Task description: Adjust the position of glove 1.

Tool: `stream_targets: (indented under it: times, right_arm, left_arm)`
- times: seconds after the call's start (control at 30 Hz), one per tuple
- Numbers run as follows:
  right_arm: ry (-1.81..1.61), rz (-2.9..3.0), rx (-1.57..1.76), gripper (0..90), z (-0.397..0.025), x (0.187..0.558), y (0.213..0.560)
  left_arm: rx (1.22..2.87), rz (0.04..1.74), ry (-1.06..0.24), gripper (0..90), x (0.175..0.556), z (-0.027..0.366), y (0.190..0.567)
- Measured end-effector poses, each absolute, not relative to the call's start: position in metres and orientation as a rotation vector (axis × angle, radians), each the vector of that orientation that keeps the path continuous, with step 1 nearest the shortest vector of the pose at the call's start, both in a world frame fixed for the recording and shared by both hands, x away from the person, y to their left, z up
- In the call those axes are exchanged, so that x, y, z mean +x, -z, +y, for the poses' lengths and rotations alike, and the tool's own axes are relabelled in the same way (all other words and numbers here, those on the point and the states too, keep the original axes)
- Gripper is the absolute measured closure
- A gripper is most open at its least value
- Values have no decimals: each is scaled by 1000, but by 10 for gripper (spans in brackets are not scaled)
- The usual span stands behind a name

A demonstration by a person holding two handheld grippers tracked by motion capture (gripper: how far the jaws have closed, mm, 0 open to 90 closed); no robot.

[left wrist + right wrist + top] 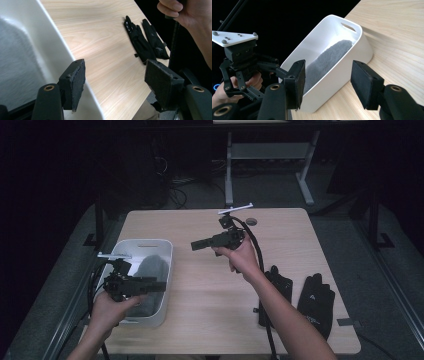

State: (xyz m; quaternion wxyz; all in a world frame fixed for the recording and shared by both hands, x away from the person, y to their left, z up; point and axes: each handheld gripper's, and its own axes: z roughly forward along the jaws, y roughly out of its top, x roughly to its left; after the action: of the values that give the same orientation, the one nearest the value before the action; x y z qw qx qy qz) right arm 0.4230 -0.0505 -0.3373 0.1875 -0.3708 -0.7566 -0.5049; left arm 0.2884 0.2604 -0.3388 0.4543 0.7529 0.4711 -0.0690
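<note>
Your L gripper (pixel 115 82) hangs w/ jaws wide apart, nothing between; white bin (pixel 60 47) rim sits just by its one pad, grey cloth (pixel 17 62) inside the bin. Your R gripper (pixel 327 82) is also spread, empty, aimed at the bin from above the table (pixel 210 285). Black gloves (pixel 300 300) lie well apart.

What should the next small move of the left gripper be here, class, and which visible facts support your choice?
Probably lower the left gripper into the white bin toward the grey cloth. Its jaws stand open and hold nothing, poised over the bin's right wall, and the cloth lies loose inside. The right gripper hangs open above the table, farther away, so the left one seems better placed.
</note>
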Motion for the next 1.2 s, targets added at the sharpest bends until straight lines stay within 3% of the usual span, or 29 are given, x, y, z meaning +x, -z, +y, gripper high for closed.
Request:
stream_targets:
  times: [1.2]
  right_arm:
    - [1433,-2114,-1167,449,-136,394,342]
  left_arm:
    - [1947,1001,214,321,297,181,341]
